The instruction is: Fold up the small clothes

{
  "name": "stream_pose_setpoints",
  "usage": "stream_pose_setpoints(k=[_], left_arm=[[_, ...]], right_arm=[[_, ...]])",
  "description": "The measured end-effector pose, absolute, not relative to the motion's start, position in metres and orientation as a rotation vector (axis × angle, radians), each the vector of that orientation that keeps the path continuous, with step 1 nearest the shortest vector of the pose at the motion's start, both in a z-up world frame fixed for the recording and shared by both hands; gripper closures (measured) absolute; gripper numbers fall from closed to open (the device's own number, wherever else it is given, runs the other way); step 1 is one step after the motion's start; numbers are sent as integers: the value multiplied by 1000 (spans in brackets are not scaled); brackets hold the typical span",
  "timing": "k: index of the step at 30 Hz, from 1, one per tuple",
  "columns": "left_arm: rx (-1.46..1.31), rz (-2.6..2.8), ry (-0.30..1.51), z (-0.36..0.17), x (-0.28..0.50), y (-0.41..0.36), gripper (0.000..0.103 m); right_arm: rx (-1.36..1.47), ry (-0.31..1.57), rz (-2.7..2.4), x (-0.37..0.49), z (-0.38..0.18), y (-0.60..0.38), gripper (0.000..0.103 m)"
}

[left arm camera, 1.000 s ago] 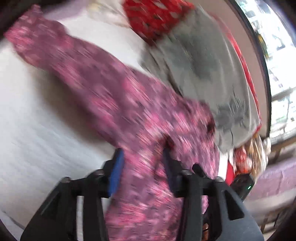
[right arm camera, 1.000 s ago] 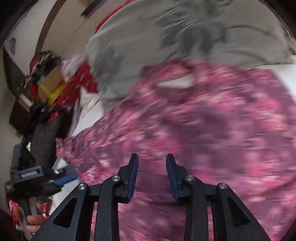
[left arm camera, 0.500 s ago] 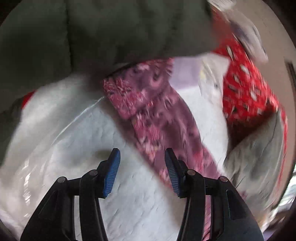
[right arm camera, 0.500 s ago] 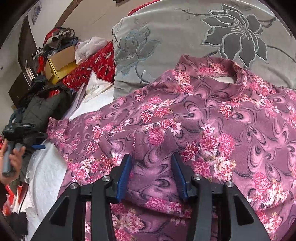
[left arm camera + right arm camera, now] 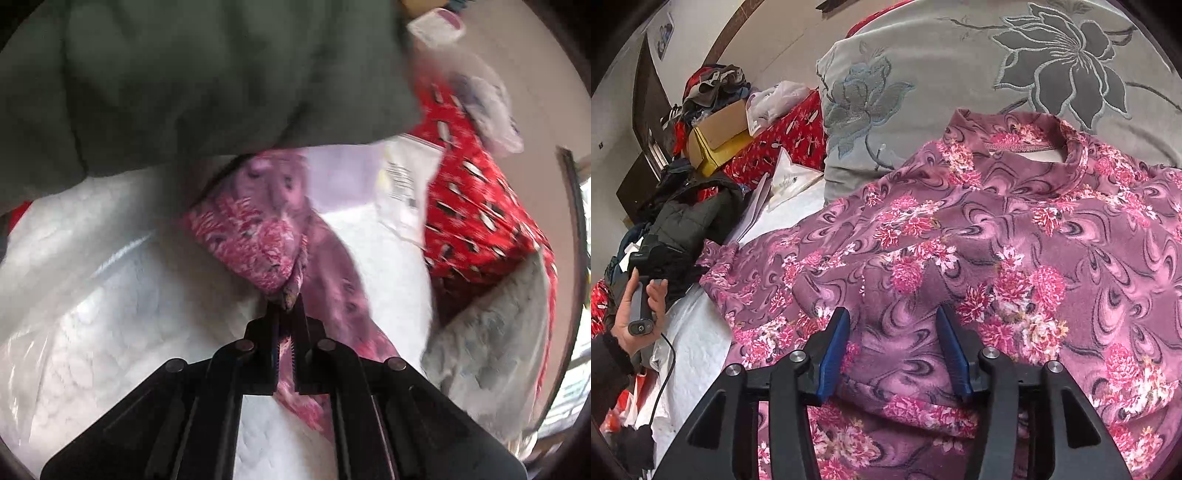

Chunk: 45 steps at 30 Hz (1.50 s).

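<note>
Pinching the sleeve of the floral top with the left gripper, clamped tight.
Right gripper hangs wide over the top's body.

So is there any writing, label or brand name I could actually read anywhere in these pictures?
None can be read.
White plastic packet beside the red patterned cloth: dark print, too blurred to read.
Wall picture at the upper left of the right wrist view: too small to tell.
Cardboard box: no text visible.
Floral top: pattern only, no lettering.

Mauve top (pink flowers), grey flowered cushion, red cloth
</note>
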<state>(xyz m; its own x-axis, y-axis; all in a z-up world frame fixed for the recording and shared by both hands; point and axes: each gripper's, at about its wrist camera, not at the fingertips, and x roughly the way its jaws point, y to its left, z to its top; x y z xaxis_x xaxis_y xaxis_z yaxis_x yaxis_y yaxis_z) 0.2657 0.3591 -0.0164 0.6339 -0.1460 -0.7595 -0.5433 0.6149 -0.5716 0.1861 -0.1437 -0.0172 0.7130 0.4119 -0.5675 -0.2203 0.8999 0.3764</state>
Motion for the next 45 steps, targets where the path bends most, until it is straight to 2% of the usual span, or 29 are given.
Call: stream_pose_setpoints(k=[7,14,16,18,23,29,36,45], left_arm=[[-817,149,836,37,256,314,100],[-699,7,819,89,252,239,100],[-666,-42,819,101,249,214,100],[-637,-77,823,109,245,192,100],[-569,-173,847,120,239,130,100],[-544,-253,911,107,234,64,100],[-520,-283,1047,55,230,-7,100],[-515,-241,1206,-14,221,-35,98]], right_arm=[[290,709,354,188,-16,-143,51],[294,801,339,191,3,-154,52],[313,787,302,186,9,-170,48],[316,777,244,181,13,-192,39],[269,799,81,172,12,-249,38],[118,858,-28,160,-13,-289,36],[72,773,-2,144,-24,-287,27],[87,760,21,141,-26,-290,22]])
